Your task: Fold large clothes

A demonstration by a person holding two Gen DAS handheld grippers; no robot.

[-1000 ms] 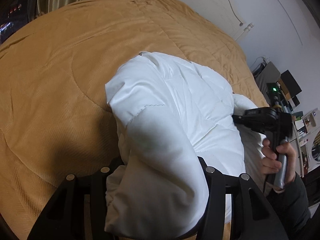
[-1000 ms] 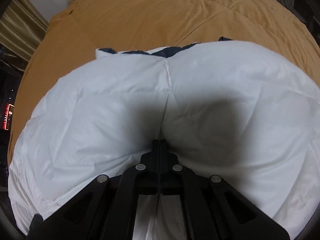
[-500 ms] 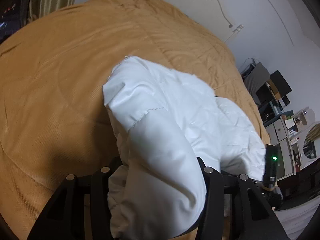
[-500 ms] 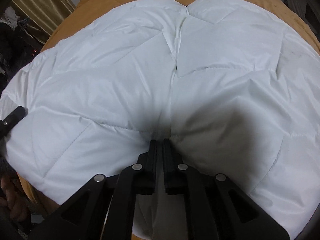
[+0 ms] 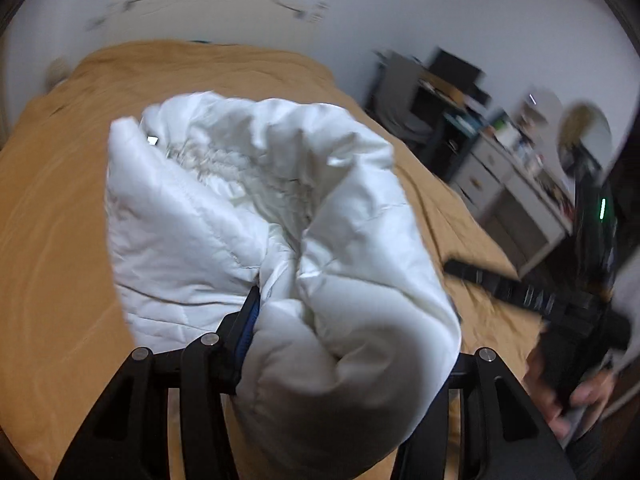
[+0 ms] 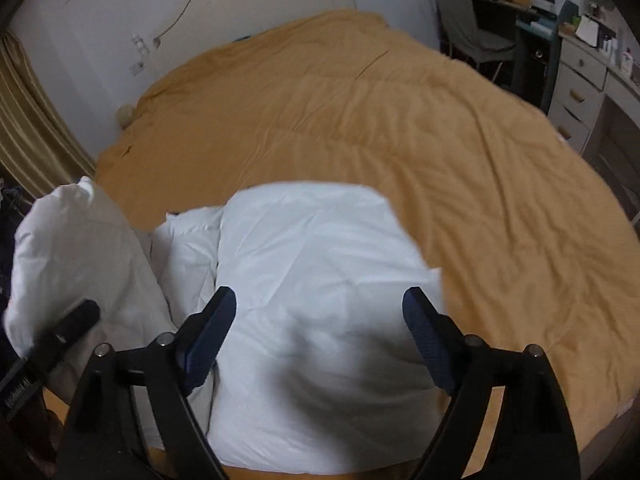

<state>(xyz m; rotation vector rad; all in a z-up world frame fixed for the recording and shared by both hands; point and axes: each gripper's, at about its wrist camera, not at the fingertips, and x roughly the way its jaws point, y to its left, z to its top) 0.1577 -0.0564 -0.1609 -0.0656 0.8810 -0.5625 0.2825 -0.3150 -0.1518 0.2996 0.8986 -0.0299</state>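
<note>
Across orange bedspread (image 6: 400, 128): puffy white jacket (image 6: 320, 264), soft, light, best gripped at quilted edges. Left gripper (image 5: 344, 344) clamped on a bunched fold; right gripper (image 6: 320, 304) opening wide, empty.

One white padded garment (image 6: 320, 280), one orange bedspread (image 6: 400, 128), two grippers, left (image 5: 348, 320) and right (image 6: 320, 320), one chair (image 6: 464, 20), perhaps one blurred drawer unit (image 6: 580, 80)
</note>
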